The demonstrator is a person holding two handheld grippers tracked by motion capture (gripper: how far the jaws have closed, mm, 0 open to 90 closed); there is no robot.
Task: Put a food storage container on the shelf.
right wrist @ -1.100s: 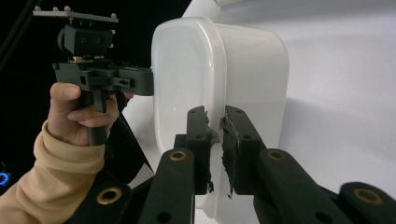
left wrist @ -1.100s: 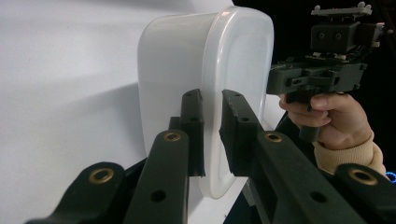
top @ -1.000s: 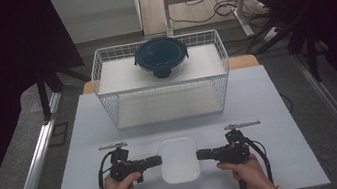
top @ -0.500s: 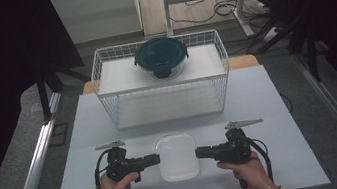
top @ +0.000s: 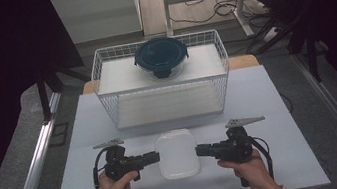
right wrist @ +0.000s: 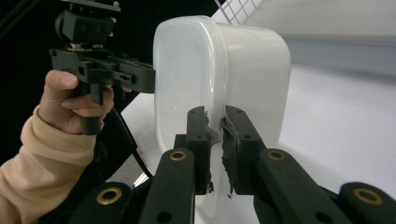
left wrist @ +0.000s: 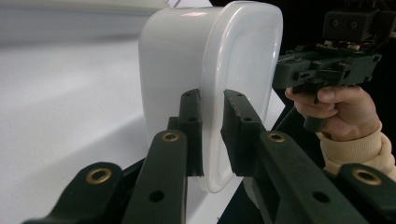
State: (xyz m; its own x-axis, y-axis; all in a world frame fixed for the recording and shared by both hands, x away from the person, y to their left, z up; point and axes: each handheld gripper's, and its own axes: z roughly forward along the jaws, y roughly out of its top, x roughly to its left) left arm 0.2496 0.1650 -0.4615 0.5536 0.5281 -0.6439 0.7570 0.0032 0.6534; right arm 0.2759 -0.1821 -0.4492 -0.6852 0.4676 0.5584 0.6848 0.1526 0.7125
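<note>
The white rounded-rectangular plastic container [top: 177,153] sits at the near middle of the white counter [top: 280,108]. The left tool [top: 154,157] clamps its left rim, and the right tool [top: 200,150] clamps its right rim.

Bright table, dark surroundings, soft focus.

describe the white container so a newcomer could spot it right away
Start at the wire basket at the back of the pale table; the white container lies in front of it, near the front edge. It is rounded, translucent white, pinched at its rim by the left gripper and right gripper, unlike the dark-lidded round container atop the basket.
</note>
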